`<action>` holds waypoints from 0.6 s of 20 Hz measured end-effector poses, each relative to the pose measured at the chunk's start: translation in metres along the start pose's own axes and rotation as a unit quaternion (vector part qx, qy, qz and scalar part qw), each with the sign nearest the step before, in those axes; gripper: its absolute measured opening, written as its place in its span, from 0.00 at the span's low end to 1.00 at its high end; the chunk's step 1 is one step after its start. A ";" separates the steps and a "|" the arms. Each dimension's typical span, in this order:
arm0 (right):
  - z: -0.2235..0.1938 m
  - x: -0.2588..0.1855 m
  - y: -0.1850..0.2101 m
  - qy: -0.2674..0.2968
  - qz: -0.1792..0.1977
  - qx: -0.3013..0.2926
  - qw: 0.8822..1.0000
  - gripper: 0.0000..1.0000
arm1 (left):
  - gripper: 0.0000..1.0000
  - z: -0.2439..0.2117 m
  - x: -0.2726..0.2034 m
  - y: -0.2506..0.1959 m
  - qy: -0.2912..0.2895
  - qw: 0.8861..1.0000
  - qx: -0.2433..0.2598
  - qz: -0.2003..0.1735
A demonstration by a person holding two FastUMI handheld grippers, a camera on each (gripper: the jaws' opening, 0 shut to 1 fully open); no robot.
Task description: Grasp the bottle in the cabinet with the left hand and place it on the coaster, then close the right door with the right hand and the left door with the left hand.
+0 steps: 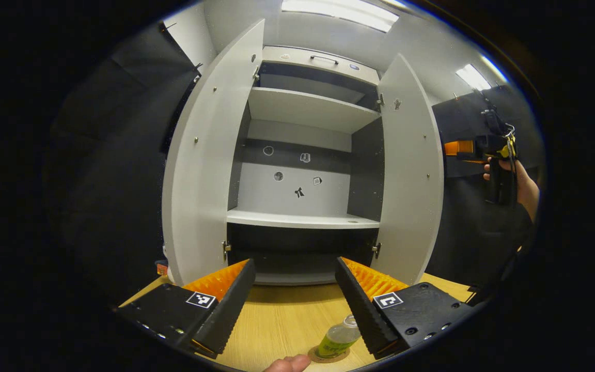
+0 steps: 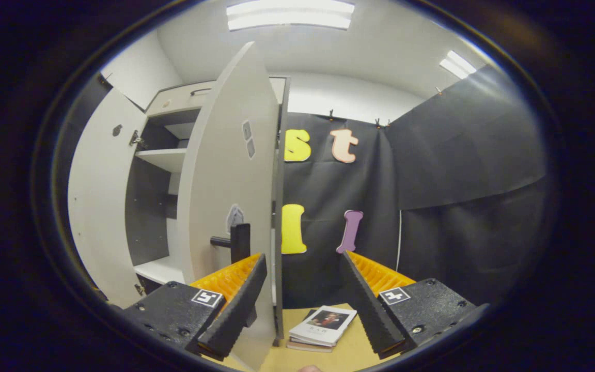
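Right gripper (image 2: 301, 305) spread empty beside right door (image 2: 230, 206) edge; left gripper (image 1: 293, 305) released above bottle (image 1: 340, 338).

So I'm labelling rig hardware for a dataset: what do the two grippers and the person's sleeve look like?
Both the left gripper and the right gripper have two wedge-shaped fingers with ribbed inner faces on black, bolted blocks, each block bearing a small square black-and-white marker. In the left gripper view the right gripper's handle carries dark straps with a yellow clip, and the sleeve is dark.
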State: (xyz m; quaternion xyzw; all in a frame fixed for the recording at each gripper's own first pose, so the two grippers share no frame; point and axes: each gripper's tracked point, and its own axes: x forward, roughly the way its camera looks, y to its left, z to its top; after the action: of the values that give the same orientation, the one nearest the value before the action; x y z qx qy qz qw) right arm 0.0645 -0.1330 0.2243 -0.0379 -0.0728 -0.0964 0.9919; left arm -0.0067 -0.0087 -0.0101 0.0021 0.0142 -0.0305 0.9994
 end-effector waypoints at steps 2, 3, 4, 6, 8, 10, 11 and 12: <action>-0.003 0.001 0.027 0.000 0.024 -0.006 1.000 0.95 | 0.95 0.000 -0.005 0.009 0.000 1.000 0.000 0.015; -0.002 0.004 0.040 -0.006 0.039 -0.007 0.999 0.95 | 0.95 -0.002 -0.009 0.013 0.002 1.000 -0.002 0.022; -0.003 0.009 0.053 -0.009 0.050 -0.009 0.999 0.95 | 0.95 -0.004 -0.012 0.015 0.005 1.000 -0.004 0.027; -0.005 0.015 0.068 -0.011 0.079 -0.003 0.997 0.96 | 0.95 -0.004 -0.017 0.022 0.007 0.999 -0.005 0.038; -0.007 0.025 0.098 -0.008 0.114 0.014 0.993 0.94 | 0.95 -0.001 -0.022 0.028 0.002 0.999 -0.006 0.047; -0.006 0.035 0.111 -0.006 0.119 0.019 0.993 0.97 | 0.95 0.000 -0.027 0.035 0.000 0.998 -0.007 0.057; -0.003 0.035 0.113 -0.011 0.119 0.019 0.993 0.98 | 0.95 0.002 -0.030 0.039 -0.003 0.998 -0.007 0.062; 0.000 0.032 0.114 -0.016 0.122 0.019 0.992 0.98 | 0.95 0.003 -0.032 0.043 -0.006 0.998 -0.006 0.069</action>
State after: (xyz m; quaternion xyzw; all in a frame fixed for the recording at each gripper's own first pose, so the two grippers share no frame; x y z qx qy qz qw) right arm 0.1177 -0.0274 0.2226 -0.0291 -0.0852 0.0274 0.9956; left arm -0.0354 0.0358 -0.0065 -0.0033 0.0086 0.0381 0.9992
